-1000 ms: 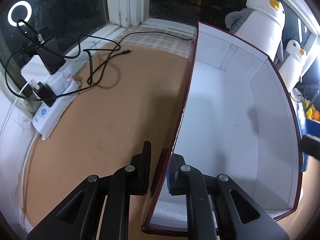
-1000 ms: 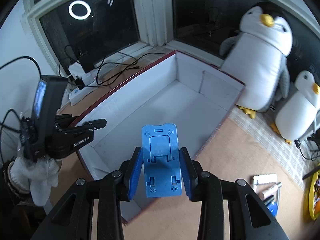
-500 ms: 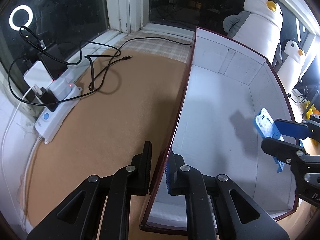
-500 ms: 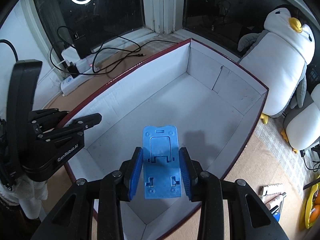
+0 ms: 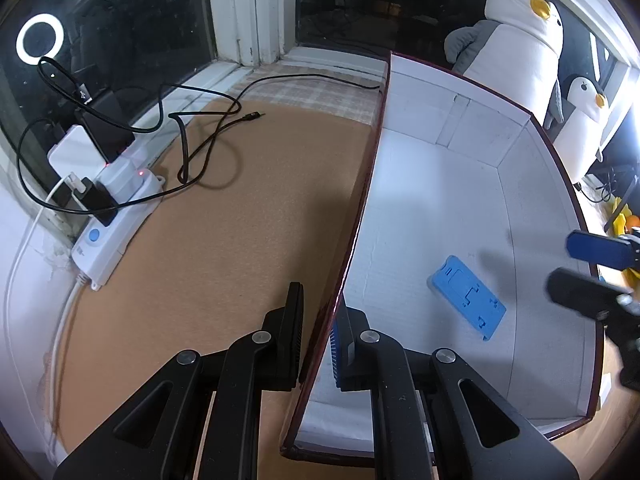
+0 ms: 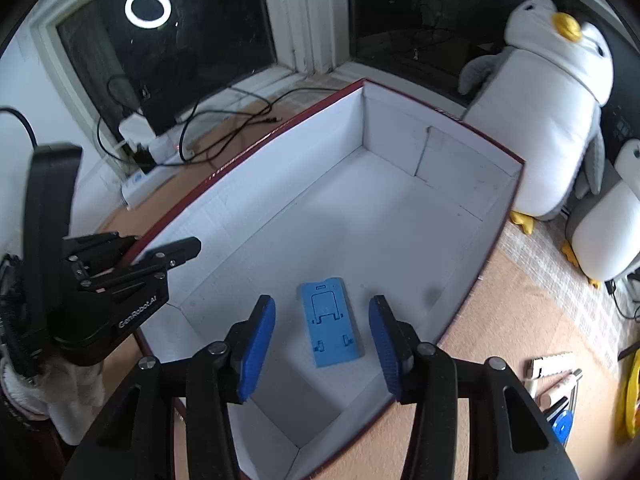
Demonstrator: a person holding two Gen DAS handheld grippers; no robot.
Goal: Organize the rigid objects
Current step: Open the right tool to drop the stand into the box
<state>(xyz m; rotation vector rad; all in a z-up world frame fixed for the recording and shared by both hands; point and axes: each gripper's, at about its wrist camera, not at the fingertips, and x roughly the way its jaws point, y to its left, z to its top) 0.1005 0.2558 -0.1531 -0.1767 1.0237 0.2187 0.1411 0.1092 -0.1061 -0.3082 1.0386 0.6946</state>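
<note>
A large box with white inside and a dark red rim (image 5: 362, 200) (image 6: 400, 132) stands on the brown tabletop. My left gripper (image 5: 320, 300) (image 6: 168, 244) is shut on the box's left wall, one finger outside and one inside. A flat blue plastic stand (image 5: 466, 296) (image 6: 332, 328) lies on the box floor, near the front. My right gripper (image 6: 321, 302) (image 5: 588, 268) hangs above it with its jaws opening. Its blue pads stand clear of the stand on both sides and hold nothing.
A white power strip (image 5: 108, 240) with plugs and black cables (image 5: 208, 148) lies left of the box by the window. Two penguin plush toys (image 6: 552, 120) (image 6: 608, 220) sit behind and right of it. Small loose items (image 6: 556, 376) lie at the right front.
The right gripper's jaws have spread and the blue stand has dropped from between them onto the box floor. The left gripper keeps its grip on the wall.
</note>
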